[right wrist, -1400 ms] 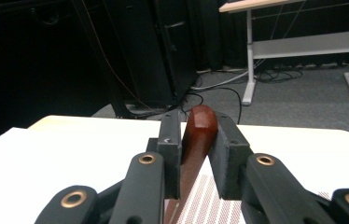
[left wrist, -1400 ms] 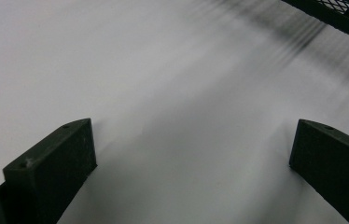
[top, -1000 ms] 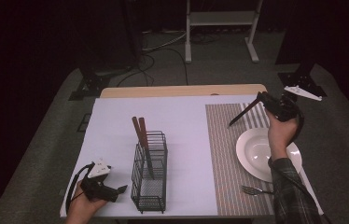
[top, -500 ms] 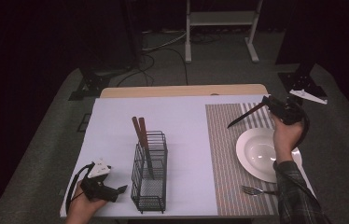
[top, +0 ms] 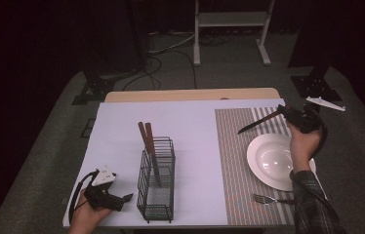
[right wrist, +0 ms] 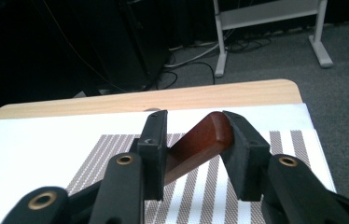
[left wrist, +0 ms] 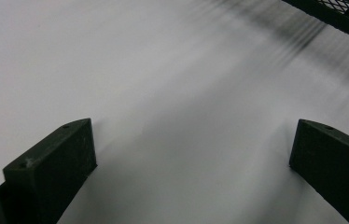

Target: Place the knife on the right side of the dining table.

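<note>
My right gripper point(top: 288, 113) hovers over the far end of the striped placemat point(top: 234, 161) with a knife point(top: 258, 123), blade pointing left and down toward the mat. In the right gripper view the knife's brown wooden handle point(right wrist: 200, 140) lies slantwise between the jaws of my right gripper point(right wrist: 193, 122) and touches both pads. These jaws have just been opening, with the handle still between them. My left gripper point(top: 124, 199) rests at the front left of the white table cover point(top: 190, 126). Its jaws point(left wrist: 193, 135) stand wide open with nothing between them.
A black wire basket point(top: 157, 180) holds two wooden-handled utensils point(top: 146, 134), just right of the left gripper. A white plate point(top: 273, 158) sits on the placemat below the knife, with a fork point(top: 268, 199) near the front edge. Dark stands and cables lie beyond the table.
The right hand has shifted slightly right and down with the knife, bringing the blade lower over the mat. The left hand has stayed still.
</note>
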Demonstrator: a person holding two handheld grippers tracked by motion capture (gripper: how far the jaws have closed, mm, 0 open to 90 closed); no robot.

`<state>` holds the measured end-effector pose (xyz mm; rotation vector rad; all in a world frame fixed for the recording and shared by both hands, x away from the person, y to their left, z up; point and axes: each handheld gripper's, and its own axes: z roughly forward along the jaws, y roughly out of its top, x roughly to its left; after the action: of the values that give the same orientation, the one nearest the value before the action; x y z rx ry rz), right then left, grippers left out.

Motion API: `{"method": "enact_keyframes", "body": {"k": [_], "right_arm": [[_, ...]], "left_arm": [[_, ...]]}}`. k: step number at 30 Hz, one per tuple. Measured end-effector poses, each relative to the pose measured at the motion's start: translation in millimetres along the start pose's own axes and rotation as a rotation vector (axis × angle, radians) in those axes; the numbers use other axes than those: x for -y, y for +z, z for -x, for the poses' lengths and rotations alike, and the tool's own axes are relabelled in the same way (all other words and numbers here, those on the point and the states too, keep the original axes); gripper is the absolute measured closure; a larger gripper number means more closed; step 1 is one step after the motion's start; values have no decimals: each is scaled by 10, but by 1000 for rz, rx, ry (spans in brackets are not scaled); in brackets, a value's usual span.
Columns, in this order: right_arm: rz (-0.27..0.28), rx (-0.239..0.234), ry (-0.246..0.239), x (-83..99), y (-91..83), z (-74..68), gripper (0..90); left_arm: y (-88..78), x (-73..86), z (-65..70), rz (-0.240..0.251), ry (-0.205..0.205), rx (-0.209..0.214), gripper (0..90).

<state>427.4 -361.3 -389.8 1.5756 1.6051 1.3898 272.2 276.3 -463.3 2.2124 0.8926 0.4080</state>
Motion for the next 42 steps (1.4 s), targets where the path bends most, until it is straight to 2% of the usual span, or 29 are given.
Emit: {"method": "enact_keyframes", "body": {"k": [19, 34, 42], "right_arm": [[-88, 36, 54, 98, 52, 197, 534], [-160, 52, 128, 178, 113, 329, 482], [-197, 72, 130, 209, 159, 351, 415]], "left_arm": [[-1, 0, 0, -1, 1, -1, 0], [0, 0, 0, -1, 0, -1, 0], [-1, 0, 0, -1, 1, -1, 0]]}}
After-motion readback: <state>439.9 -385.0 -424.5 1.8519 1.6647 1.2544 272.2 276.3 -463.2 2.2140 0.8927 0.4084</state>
